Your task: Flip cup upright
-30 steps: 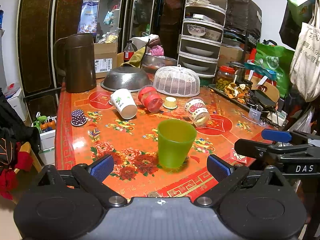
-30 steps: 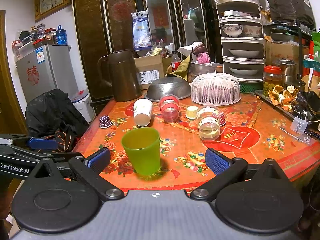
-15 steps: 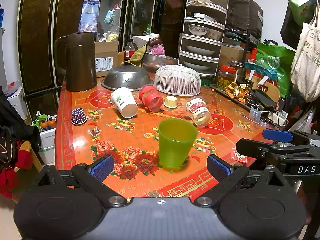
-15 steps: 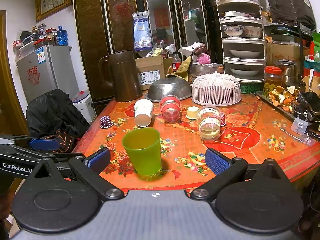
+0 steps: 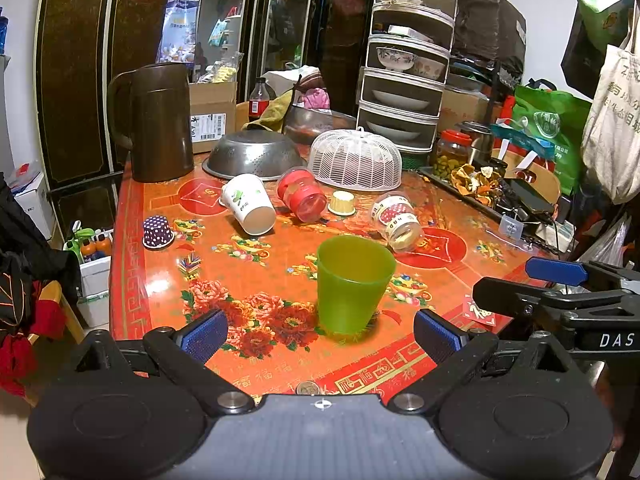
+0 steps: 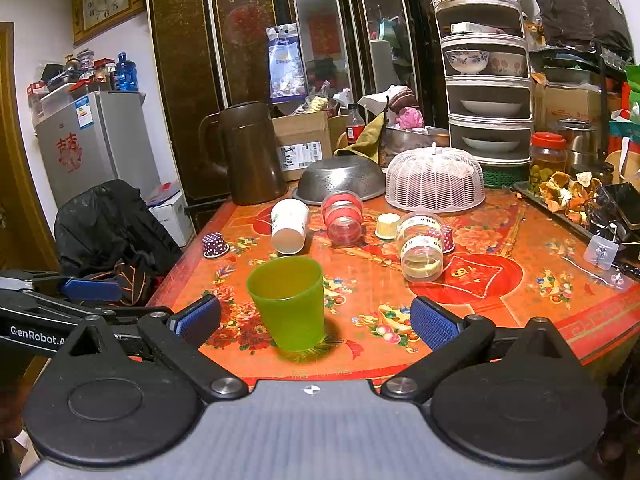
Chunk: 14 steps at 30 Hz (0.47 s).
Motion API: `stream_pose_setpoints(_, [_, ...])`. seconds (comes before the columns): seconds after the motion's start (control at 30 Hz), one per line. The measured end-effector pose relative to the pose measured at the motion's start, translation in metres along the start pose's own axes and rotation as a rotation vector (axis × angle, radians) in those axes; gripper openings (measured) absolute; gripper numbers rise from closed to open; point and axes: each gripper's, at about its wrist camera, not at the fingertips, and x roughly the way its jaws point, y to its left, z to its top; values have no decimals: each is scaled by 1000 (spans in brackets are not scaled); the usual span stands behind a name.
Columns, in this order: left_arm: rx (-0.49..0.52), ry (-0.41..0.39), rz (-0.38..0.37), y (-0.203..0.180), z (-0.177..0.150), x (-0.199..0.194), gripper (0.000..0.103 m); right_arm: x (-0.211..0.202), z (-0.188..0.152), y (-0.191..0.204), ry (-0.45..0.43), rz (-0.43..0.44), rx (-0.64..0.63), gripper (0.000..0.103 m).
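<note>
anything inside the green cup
The green cup stands upright with its mouth open; the visible inner wall looks empty. Its bottom is hidden by the near rim.

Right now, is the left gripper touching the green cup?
Apart. In the left wrist view the green cup stands upright on the table ahead of the open left gripper; tablecloth shows between the cup and both fingertips.
</note>
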Motion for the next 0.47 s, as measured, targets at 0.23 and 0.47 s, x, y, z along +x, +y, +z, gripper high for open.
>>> stream_pose_setpoints(0.23, [-2, 1, -2, 1, 0, 1, 101, 0, 0, 0, -2, 7, -2, 102])
stream_pose_setpoints(0.47, [11, -45, 14, 1, -4, 0, 101, 4, -4, 1, -4, 12, -1, 102])
